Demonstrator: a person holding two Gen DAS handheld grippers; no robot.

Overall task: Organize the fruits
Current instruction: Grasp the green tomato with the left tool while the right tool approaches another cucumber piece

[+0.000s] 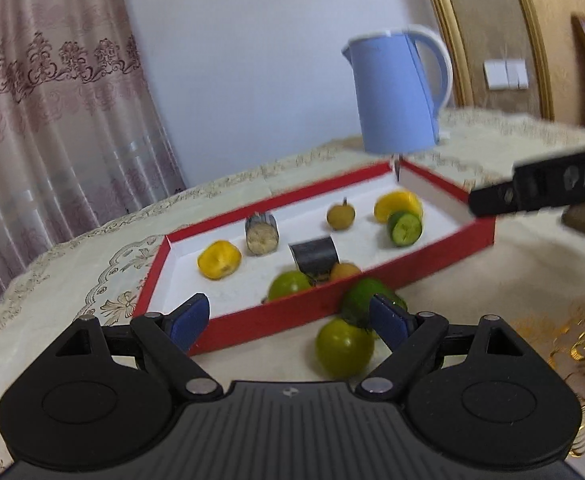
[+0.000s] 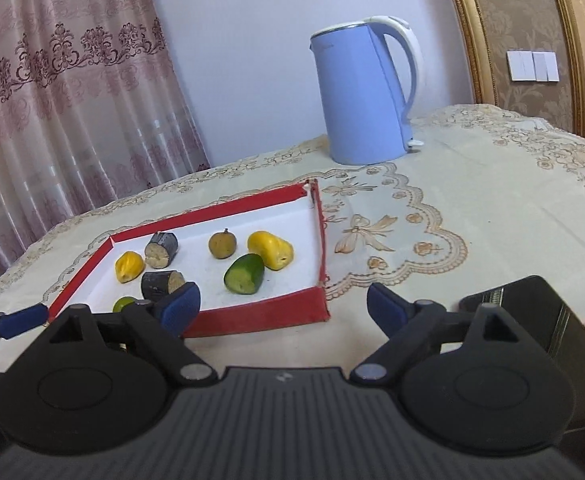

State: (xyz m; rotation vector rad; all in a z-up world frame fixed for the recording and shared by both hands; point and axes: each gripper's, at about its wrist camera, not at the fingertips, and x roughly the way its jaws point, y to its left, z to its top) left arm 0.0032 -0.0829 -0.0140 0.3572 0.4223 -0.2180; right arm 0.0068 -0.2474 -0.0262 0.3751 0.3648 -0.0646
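The left gripper [image 1: 288, 318] stood wide, nothing between its blue pads [image 1: 190, 318], its gap straddling the near red wall of the tray [image 1: 276, 316]. Just outside that wall, on the tablecloth [image 1: 52, 280], lay a green round fruit [image 1: 344, 347] with a second green fruit [image 1: 362, 298] right behind it, close to the right pad. The right gripper [image 2: 284, 308] was likewise wide and empty (only bare cloth showed in its gap), hovering by the tray's near right corner.

Inside the red, white-floored tray lay two yellow pieces [image 2: 270, 249] [image 2: 129, 266], a cucumber chunk [image 2: 245, 274] with its cut face showing, two dark-skinned cut cylinders [image 2: 161, 249] [image 2: 160, 285], a small brownish round fruit [image 2: 222, 245] and a green one [image 2: 124, 304] at the near edge. Another small orange-brown fruit [image 1: 344, 270] showed in the left view only.

Behind the tray stood a blue electric kettle [image 2: 366, 96]; a curtain [image 2: 64, 112] hung at the left, and a black object [image 2: 532, 312] sat near the right gripper.
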